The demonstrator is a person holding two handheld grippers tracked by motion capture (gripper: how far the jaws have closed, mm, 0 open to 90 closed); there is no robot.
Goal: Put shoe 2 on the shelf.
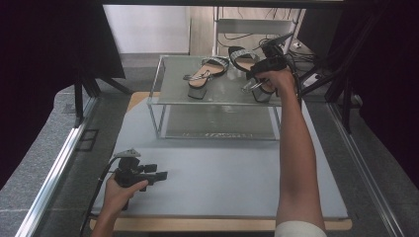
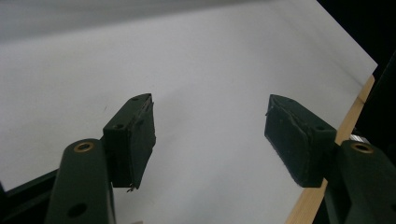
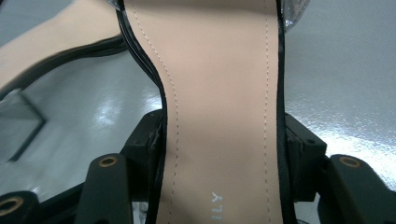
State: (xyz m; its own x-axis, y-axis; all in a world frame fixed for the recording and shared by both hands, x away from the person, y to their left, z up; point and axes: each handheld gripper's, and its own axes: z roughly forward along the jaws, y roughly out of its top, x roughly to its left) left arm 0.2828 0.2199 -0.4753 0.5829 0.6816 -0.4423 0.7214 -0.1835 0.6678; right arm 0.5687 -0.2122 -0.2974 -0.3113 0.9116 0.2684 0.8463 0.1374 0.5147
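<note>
While the right gripper [image 3: 219, 149] squeezes the right sandal [image 3: 219, 93] across its narrow sole on the shelf [image 1: 173, 89], upper right, the shoe's long side points straight ahead; the left gripper [image 2: 210, 135] waits released, low left.

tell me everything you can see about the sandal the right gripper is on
The right sandal is a block-heeled shoe with a tan, stitched insole, black edging, a sparkly silver toe band and a thin strap. It sits on the top shelf of the grey rack, at its right end, beside its twin. The right gripper has its pads against both edges of the sole near the heel, where pale letters are printed.
</note>
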